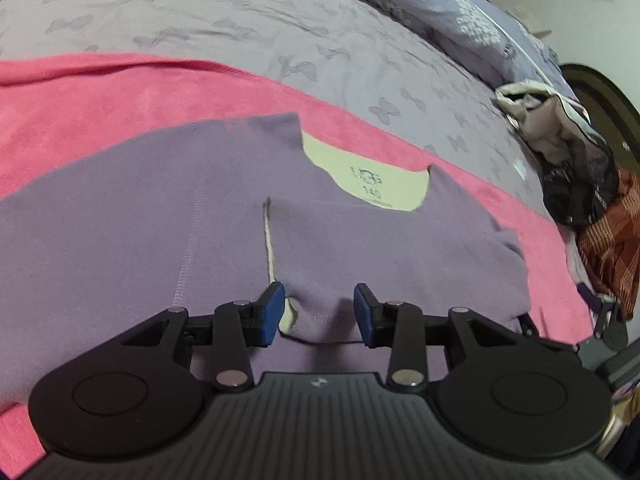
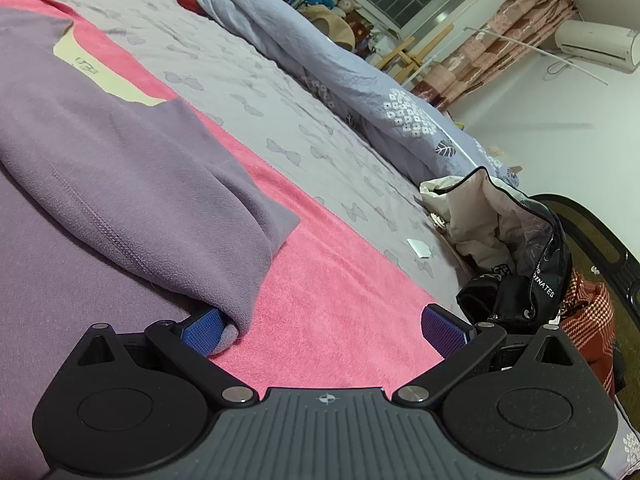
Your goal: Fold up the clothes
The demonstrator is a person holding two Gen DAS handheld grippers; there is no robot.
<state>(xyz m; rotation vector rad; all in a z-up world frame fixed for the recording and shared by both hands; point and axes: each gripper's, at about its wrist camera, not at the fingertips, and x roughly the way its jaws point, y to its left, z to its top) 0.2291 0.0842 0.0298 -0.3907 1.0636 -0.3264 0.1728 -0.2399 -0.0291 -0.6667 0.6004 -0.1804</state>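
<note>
I am holding my left tongs (image 1: pixel 319 312) low over the purple top (image 1: pixel 168 216), jaws standing apart, nothing gripped. My right tongs (image 2: pixel 326 330) are hovering wide apart beside its folded sleeve (image 2: pixel 224 216). The top is lying on the pink towel (image 2: pixel 328 300) on the bed (image 2: pixel 248 92).

Both tools held low, jaws parted, nothing clamped.

The left black linkage-armed tool (image 1: pixel 319 312) with blue ribbed pads points forward, its two fingers set a moderate gap apart and level with each other. The right tool (image 2: pixel 324 330), of the same black build with blue pads, has its fingers spread far wider; its left pad (image 2: pixel 202 334) touches cloth, the other pad is free.
</note>
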